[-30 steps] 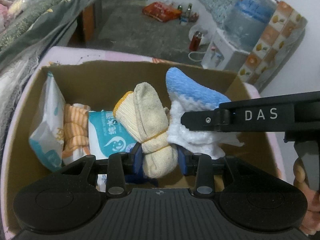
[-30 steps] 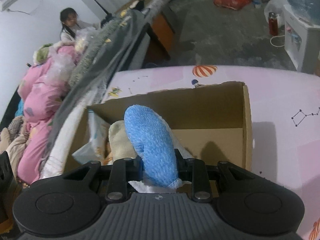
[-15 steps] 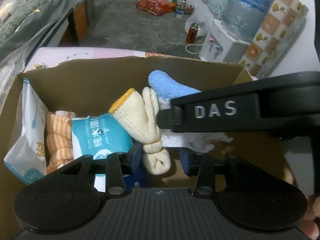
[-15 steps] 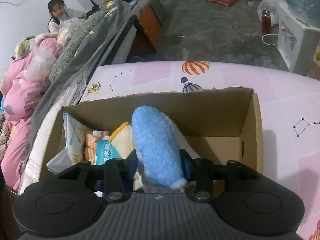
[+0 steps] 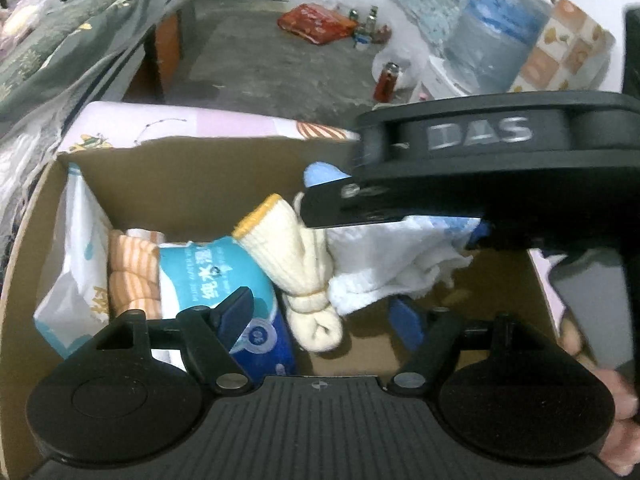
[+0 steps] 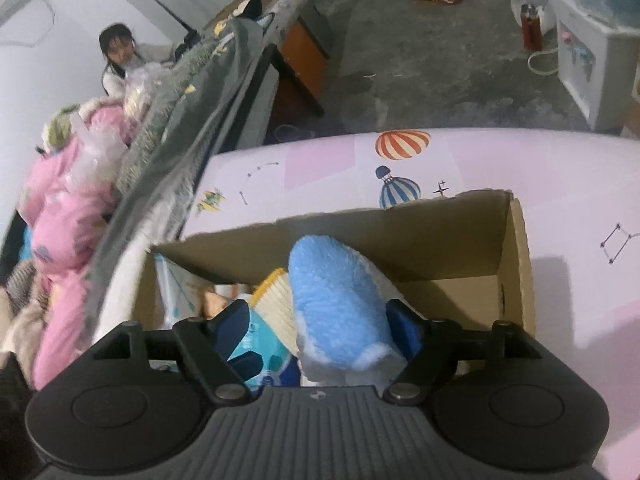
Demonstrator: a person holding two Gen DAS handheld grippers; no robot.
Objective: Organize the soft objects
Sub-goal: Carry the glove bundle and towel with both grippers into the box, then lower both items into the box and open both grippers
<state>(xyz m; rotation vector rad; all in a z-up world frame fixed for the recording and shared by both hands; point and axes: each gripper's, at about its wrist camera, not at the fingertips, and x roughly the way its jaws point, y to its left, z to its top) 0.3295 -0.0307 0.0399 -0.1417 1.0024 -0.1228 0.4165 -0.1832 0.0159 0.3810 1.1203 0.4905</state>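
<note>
Both grippers over the cardboard box [image 5: 100, 184] on the pink worktop [image 6: 320, 168]. Left gripper [image 5: 322, 312] fingers wide, cream sock bundle [image 5: 300, 268] standing loose btwn them, leaning on the wipes pack [image 5: 224, 268]. Right gripper [image 6: 320, 320] fingers also spread, blue-white plush [image 6: 336, 304] sitting btwn them, prob not gripped. Risk: pulling either gripper out could snag fabric on a finger & drag the item out, or tip the bundle over, since the two soft things press against each other
</note>
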